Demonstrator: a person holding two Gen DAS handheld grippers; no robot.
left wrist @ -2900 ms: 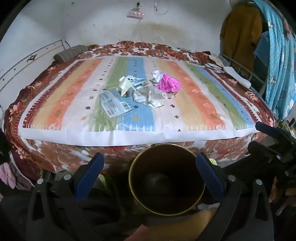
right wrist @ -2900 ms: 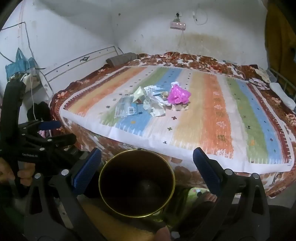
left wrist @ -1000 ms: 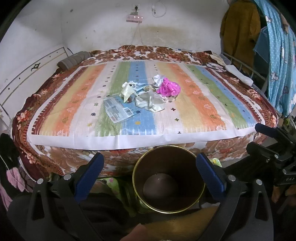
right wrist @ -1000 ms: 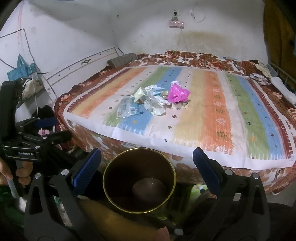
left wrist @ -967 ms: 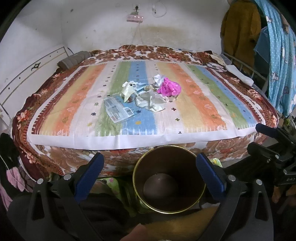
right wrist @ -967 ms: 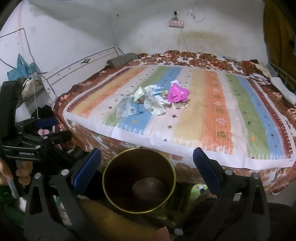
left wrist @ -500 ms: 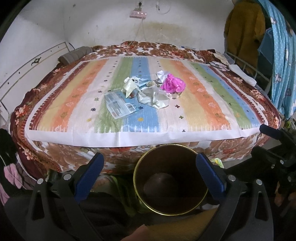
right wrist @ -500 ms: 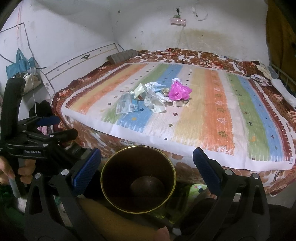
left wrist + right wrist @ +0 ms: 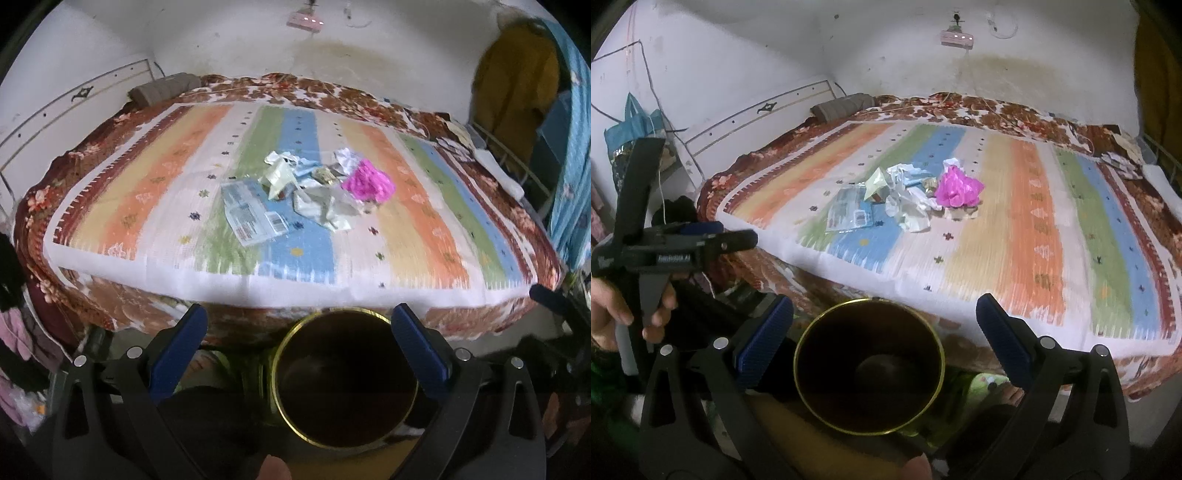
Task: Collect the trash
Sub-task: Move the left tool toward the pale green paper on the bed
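On the striped bedspread (image 9: 424,229), a trash pile (image 9: 314,188) with a pink wad (image 9: 958,190) lies mid-bed. Below the bed edge stands a gold-rimmed bin (image 9: 345,380), between the spread, empty left gripper (image 9: 297,332) and right gripper (image 9: 884,321).

A white power strip (image 9: 956,38) with small lights hangs on the stained wall. A folded grey cloth (image 9: 162,88), perhaps a pillow, lies beside the white headboard (image 9: 757,112).
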